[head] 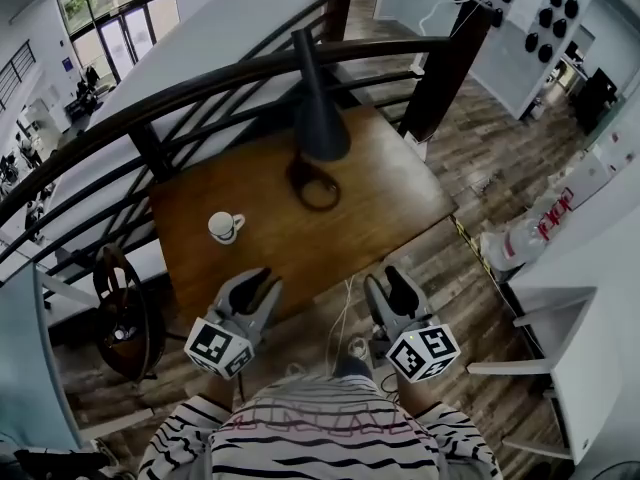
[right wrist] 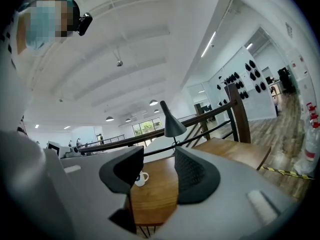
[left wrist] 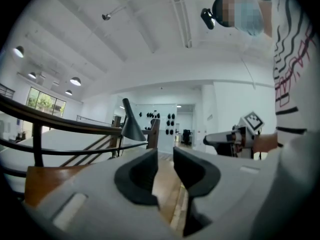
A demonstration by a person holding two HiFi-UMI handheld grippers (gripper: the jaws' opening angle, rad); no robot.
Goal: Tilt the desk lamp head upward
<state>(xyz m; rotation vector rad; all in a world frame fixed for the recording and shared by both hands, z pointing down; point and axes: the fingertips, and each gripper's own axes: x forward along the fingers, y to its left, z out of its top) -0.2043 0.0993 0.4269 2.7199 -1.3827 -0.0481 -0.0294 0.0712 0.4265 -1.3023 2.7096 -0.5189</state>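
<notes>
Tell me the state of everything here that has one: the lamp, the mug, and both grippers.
desk lamp: standing on the table, shade facing down, not tilted up.
mug: upright on the table, apart from the lamp.
left gripper: open, nothing between its jaws.
right gripper: open, nothing between its jaws.

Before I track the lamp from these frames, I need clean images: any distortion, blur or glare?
Head view: sharp, even light, railing bowed by the wide lens. Left gripper view: strong fisheye, dark corners, desk lamp small. Right gripper view: same fisheye, no glare.
</notes>
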